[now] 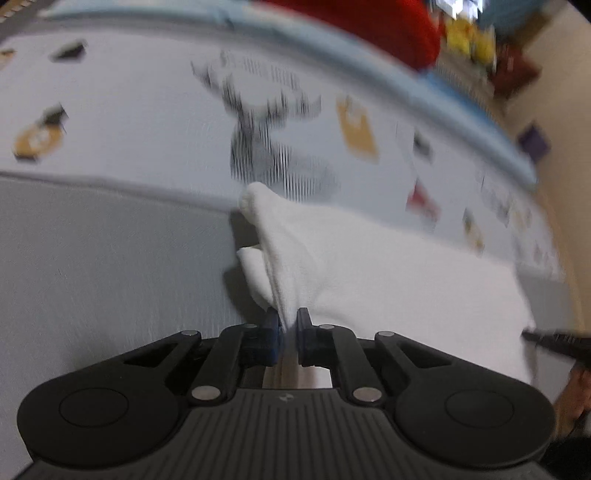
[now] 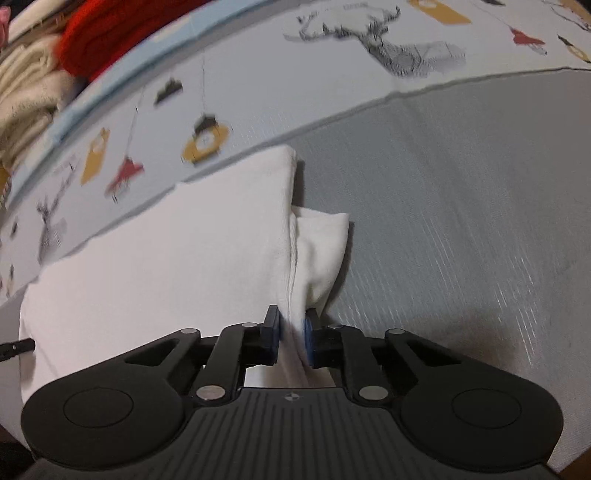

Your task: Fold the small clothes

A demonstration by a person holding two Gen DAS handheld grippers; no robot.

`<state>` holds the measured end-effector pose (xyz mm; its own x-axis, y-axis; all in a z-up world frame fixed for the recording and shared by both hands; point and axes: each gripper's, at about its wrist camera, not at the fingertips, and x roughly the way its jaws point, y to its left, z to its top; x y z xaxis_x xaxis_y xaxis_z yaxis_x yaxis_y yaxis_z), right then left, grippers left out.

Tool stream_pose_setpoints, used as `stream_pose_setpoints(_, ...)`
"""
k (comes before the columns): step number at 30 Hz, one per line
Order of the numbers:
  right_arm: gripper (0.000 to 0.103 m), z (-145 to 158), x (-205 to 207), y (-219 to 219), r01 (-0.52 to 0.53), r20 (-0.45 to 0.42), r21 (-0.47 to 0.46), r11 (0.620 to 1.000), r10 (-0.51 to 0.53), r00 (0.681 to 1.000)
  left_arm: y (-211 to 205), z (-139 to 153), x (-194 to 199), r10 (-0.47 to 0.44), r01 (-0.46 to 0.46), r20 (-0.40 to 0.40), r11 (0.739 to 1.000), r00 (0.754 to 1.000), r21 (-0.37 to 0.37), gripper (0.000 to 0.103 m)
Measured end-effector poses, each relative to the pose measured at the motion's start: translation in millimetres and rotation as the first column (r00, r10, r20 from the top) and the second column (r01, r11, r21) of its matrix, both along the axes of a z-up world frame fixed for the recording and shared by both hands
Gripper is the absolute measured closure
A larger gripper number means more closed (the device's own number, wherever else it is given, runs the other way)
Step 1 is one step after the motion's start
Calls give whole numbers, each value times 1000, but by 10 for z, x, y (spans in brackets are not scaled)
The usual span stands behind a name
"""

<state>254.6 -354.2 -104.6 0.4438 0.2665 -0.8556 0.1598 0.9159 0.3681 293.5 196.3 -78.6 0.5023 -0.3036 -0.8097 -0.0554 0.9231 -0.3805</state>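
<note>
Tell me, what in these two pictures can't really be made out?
- Left wrist view: the deer print on the patterned sheet is smeared by motion blur.
- Left wrist view: yellow items at top right are too blurred to name.
- Both views: what kind of garment the white cloth is; gripper bodies and frame edges cut it off.
- Right wrist view: the red knit is cut off by the top edge.

Grey mat [image 2: 461, 221], deer-print sheet [image 2: 295, 74], red knit [image 2: 110, 33], cream knitwear [image 2: 26, 81]

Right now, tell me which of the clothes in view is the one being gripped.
The white garment on the grey mat: the right gripper and left gripper both pinch its edge. The red knit and cream knits lie untouched at the bed's far edge.
</note>
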Motion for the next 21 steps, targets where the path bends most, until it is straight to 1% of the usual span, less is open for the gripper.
stream_pose_setpoints(1,91,43,21,21,5,34,18,1000,-6,999,51,74,-11,24,-23,36,999,999,-22,94)
stream_pose_setpoints(2,91,93,35,55,6,70,27,1000,-8,998,78,141,-20,36,-34,73,999,997,-27,93)
stream_pose_setpoints(3,90,148,50,98,4,108,25,1000,-7,994,93,193,-33,50,-49,107,999,993,-10,89)
stream_pose_setpoints(4,90,192,64,153,4,147,11,1000,-5,989,109,225,-44,77,-80,127,997,989,22,81)
stream_pose_setpoints(5,87,228,108,240,7,180,-29,1000,-2,984,143,226,-47,101,-106,125,994,987,36,70)
stream_pose_setpoints(6,82,253,107,279,15,193,-72,997,-1,981,202,191,-52,119,-121,96,993,988,10,50)
stream_pose_setpoints(7,73,241,120,312,18,179,-102,995,0,984,257,151,-68,124,-123,64,992,990,-19,44)
stream_pose_setpoints(8,56,203,138,309,9,146,-99,995,5,989,287,94,-78,118,-117,21,992,993,-42,44)
stream_pose_setpoints(9,49,156,143,305,1,110,-85,996,9,994,307,23,-88,106,-108,-28,993,994,-48,44)
stream_pose_setpoints(10,49,107,150,302,-7,73,-76,997,12,997,322,-19,-107,96,-98,-62,994,993,-40,44)
stream_pose_setpoints(12,49,46,138,286,-31,28,-73,997,34,999,335,-125,-133,73,-77,-128,997,989,-28,44)
stream_pose_setpoints(14,49,-37,91,302,-68,-34,-90,994,66,997,354,-200,-151,52,-62,-165,997,985,-55,44)
stream_pose_setpoints(16,49,-127,31,290,-90,-93,-88,992,82,992,344,-285,-170,27,-42,-198,996,980,-73,45)
stream_pose_setpoints(18,51,-116,-26,273,-96,-94,-72,993,89,992,288,-372,-187,11,-26,-236,998,972,-60,46)
stream_pose_setpoints(19,53,-103,-48,266,-102,-88,-64,993,96,991,253,-388,-197,3,-13,-233,999,973,-42,46)
stream_pose_setpoints(20,63,-103,-66,259,-109,-86,-54,993,104,991,236,-396,-206,-7,1,-225,1000,974,-26,47)
stream_pose_setpoints(21,73,-103,-81,255,-114,-86,-42,993,110,990,210,-395,-219,-18,15,-216,1000,976,-17,56)
